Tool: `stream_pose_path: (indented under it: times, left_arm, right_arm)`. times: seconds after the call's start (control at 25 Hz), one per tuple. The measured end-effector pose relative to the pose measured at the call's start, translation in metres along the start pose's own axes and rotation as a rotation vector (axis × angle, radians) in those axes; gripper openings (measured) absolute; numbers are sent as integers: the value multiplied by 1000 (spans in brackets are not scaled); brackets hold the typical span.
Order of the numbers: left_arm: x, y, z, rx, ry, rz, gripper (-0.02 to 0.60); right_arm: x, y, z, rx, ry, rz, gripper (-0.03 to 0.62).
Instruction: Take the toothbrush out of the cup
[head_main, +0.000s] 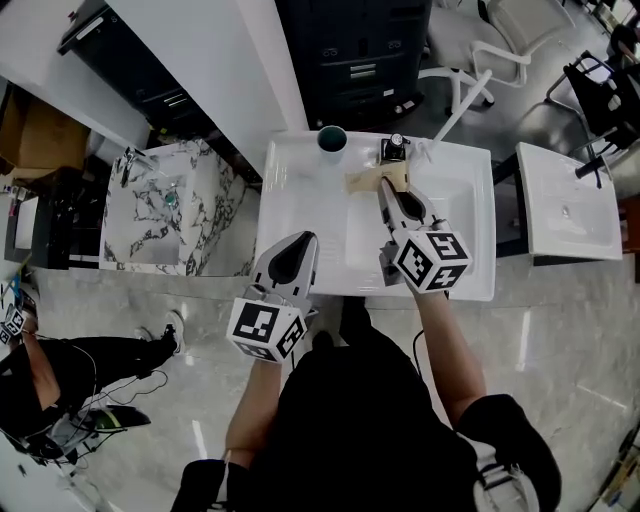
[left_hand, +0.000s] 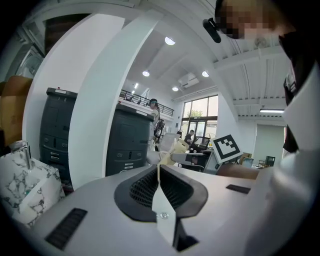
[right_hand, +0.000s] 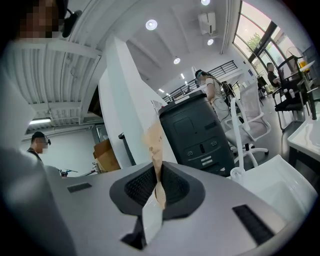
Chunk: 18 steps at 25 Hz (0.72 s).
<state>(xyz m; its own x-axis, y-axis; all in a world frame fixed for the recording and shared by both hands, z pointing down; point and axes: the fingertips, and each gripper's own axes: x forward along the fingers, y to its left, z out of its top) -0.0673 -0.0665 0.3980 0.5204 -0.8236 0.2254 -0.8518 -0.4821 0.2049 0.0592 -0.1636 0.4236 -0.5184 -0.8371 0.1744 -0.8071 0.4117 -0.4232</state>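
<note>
A dark teal cup (head_main: 331, 138) stands on the back rim of the white sink (head_main: 300, 200); its inside looks dark and I see no toothbrush in it. A thin white rod (head_main: 458, 105) (right_hand: 239, 135) rises at the sink's back right; I cannot tell whether it is the toothbrush. My right gripper (head_main: 385, 186) (right_hand: 159, 172) reaches over the basin toward the faucet (head_main: 396, 148), shut on a tan crumpled cloth (head_main: 368, 181) (right_hand: 155, 145). My left gripper (head_main: 304, 242) (left_hand: 159, 169) hangs over the sink's front left, shut and empty.
A marbled counter (head_main: 165, 205) lies left of the sink, a second white basin (head_main: 565, 200) to the right. Dark cabinets (head_main: 350, 60) stand behind the sink, with a white chair (head_main: 490, 40) beside them. Another person (head_main: 60, 385) is on the floor at lower left.
</note>
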Motion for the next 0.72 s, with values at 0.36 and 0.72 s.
stream_pose_path:
  times: [0.36,0.72]
  left_arm:
    - [-51,-13,-1,3,-29,-63,28]
    - [-110,-35,-9,5,-55,-130,28]
  right_arm:
    - [-62,51,-13,0,-30,-19,48]
    - [-137,111,-22,-33,-70,-27,47]
